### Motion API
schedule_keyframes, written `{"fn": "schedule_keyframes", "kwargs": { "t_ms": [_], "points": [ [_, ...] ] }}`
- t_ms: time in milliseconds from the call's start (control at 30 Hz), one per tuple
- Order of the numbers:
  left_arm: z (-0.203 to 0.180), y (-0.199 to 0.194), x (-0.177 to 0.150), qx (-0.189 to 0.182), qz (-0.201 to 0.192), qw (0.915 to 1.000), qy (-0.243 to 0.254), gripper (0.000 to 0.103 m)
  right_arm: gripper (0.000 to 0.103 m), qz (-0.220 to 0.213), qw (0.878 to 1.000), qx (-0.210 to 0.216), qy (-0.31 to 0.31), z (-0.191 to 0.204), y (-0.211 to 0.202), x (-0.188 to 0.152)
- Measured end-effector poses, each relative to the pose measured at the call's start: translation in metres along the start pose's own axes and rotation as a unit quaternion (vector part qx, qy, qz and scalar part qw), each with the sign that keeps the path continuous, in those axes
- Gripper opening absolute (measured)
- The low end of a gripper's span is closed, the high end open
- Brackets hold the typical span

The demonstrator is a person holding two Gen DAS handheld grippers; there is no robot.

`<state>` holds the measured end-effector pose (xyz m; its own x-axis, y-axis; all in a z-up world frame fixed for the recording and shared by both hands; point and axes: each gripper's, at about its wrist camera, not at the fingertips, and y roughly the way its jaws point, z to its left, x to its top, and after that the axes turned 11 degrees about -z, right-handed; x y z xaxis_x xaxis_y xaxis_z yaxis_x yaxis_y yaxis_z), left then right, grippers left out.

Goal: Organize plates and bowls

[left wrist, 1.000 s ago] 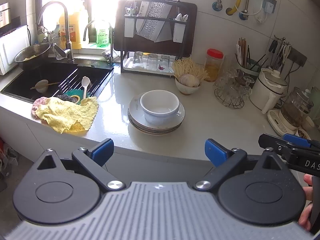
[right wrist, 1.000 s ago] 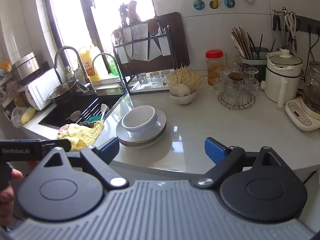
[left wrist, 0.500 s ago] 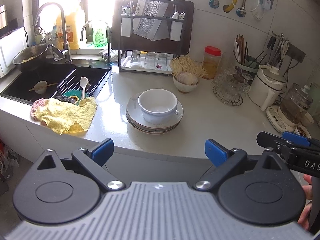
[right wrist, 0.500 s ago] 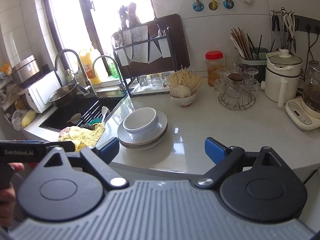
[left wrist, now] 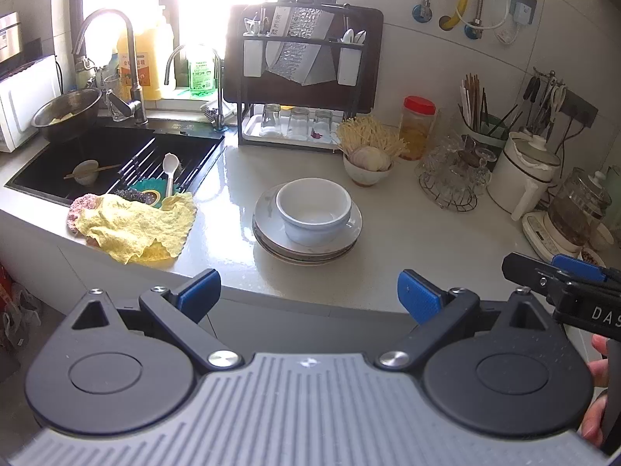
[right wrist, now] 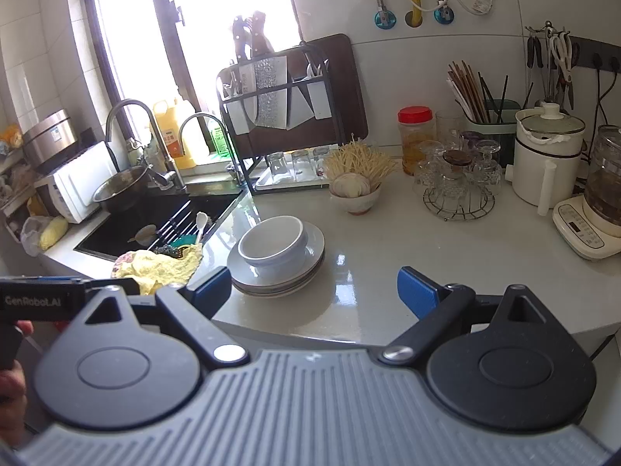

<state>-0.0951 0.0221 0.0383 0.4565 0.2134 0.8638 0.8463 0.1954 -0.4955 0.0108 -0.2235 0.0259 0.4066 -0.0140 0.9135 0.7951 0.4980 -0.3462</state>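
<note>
Both views have crept a little nearer the counter. Left gripper [left wrist: 309,289] gapes wide and empty; the white round bowl [left wrist: 313,209] on the grey plate stack [left wrist: 306,248] sits straight ahead. Right gripper [right wrist: 315,291], also wide and empty, has it ahead-left.

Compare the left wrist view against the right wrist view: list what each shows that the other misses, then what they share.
Only the left wrist view: the right hand-held gripper at its right edge, and a green soap bottle seen clearly on the sill.

Only the right wrist view: the left hand-held gripper at its left edge, a rice cooker above the white appliance, and scissors seen clearly on the wall rail.

Both: a white bowl sitting on stacked plates, the yellow cloth, the sink, and the red-lidded jar.
</note>
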Motion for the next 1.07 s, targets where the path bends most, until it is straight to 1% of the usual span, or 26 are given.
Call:
{"fn": "schedule_keyframes", "kwargs": {
  "t_ms": [267,533,800,1067],
  "points": [
    [-0.004,-0.002,-0.002,0.001,-0.003,1.0,0.002,0.099,0.094,0.004,1.0,-0.001,0.001,-0.001,-0.005,-0.003],
    [-0.009,-0.005,-0.005,-0.001,-0.004,1.0,0.006,0.099,0.094,-0.006,1.0,-0.009,0.004,-0.006,-0.01,0.0],
    [-0.012,-0.008,-0.005,-0.003,-0.006,1.0,0.006,0.099,0.094,-0.006,1.0,-0.005,0.003,-0.006,-0.013,-0.001],
    [-0.013,-0.01,-0.008,-0.006,-0.006,0.9999,0.011,0.099,0.094,-0.006,1.0,-0.011,0.003,-0.006,-0.014,-0.003]
  ]
}}
